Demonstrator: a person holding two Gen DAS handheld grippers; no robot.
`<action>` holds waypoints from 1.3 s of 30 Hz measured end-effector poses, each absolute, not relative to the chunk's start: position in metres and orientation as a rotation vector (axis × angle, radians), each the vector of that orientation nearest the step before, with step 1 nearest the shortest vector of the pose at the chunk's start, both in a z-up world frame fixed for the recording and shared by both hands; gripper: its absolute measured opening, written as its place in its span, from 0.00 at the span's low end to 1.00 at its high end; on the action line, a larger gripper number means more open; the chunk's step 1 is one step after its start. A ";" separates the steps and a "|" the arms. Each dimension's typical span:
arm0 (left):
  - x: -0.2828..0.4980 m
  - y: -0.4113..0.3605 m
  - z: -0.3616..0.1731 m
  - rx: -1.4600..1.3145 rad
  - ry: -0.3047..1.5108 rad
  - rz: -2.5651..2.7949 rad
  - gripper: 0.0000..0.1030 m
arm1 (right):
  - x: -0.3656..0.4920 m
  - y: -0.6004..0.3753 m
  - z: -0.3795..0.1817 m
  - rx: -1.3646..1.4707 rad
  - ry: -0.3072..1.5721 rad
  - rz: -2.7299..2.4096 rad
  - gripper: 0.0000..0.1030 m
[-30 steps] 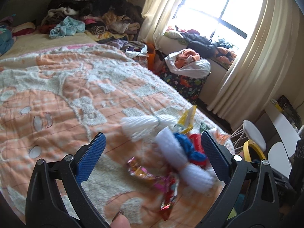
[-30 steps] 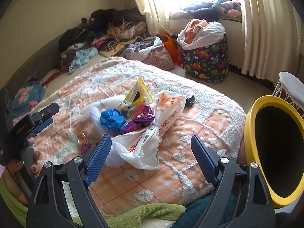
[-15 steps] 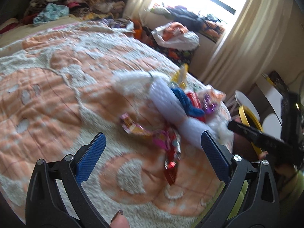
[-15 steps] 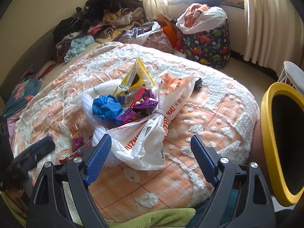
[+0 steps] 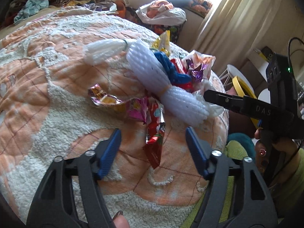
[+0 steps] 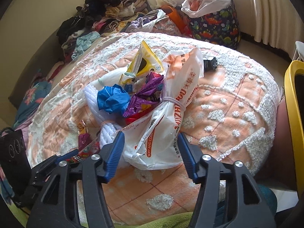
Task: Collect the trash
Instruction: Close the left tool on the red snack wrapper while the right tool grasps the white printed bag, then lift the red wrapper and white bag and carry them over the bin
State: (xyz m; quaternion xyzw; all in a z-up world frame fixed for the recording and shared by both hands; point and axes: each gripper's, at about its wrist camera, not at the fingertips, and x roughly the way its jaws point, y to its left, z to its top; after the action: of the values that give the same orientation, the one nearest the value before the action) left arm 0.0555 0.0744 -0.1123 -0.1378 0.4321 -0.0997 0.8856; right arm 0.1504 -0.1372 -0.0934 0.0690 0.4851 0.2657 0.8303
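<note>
A trash pile lies on the orange and white bedspread [image 5: 47,87]. It holds white foam netting [image 5: 152,72], a blue crumpled piece [image 6: 112,98], a purple wrapper [image 6: 146,98], a yellow packet [image 6: 144,60] and a tied white plastic bag [image 6: 176,102]. My left gripper [image 5: 153,140] hangs just over a red foil wrapper [image 5: 154,133]. Its jaws are closing, the wrapper lies between them, and the pads are clear of it. My right gripper [image 6: 151,144] is closing around the white bag's lower end, pads close beside it and not visibly pressing.
A yellow-rimmed bin [image 6: 292,114] stands off the bed's right side. A dinosaur-print bag [image 6: 214,22] stuffed with clothes sits by the curtain [image 6: 266,9]. Clothes are heaped [image 6: 106,15] at the bed's far end. A small black object [image 6: 210,63] lies behind the white bag.
Both grippers have sunk toward the pile and tipped further down. Their jaws have narrowed. The red wrapper now lies between the left jaws, and the white bag between the right.
</note>
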 end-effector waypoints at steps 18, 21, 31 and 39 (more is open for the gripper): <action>0.049 0.064 -0.099 -0.234 0.854 -0.228 0.08 | 0.136 -0.169 -0.071 0.138 0.933 0.519 0.21; 0.046 0.065 -0.090 -0.241 0.827 -0.226 0.08 | 0.134 -0.177 -0.066 0.141 0.915 0.509 0.21; 0.037 0.059 -0.064 -0.246 0.770 -0.233 0.07 | 0.133 -0.199 -0.053 0.174 0.871 0.481 0.21; 0.038 0.042 -0.049 -0.231 0.739 -0.266 0.07 | 0.133 -0.218 -0.042 0.205 0.833 0.460 0.21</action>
State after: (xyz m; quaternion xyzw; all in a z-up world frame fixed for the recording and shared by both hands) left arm 0.0384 0.0423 -0.0492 -0.1121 0.3591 -0.1292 0.9175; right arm 0.1330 -0.2182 -0.0419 0.0984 0.4004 0.2209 0.8838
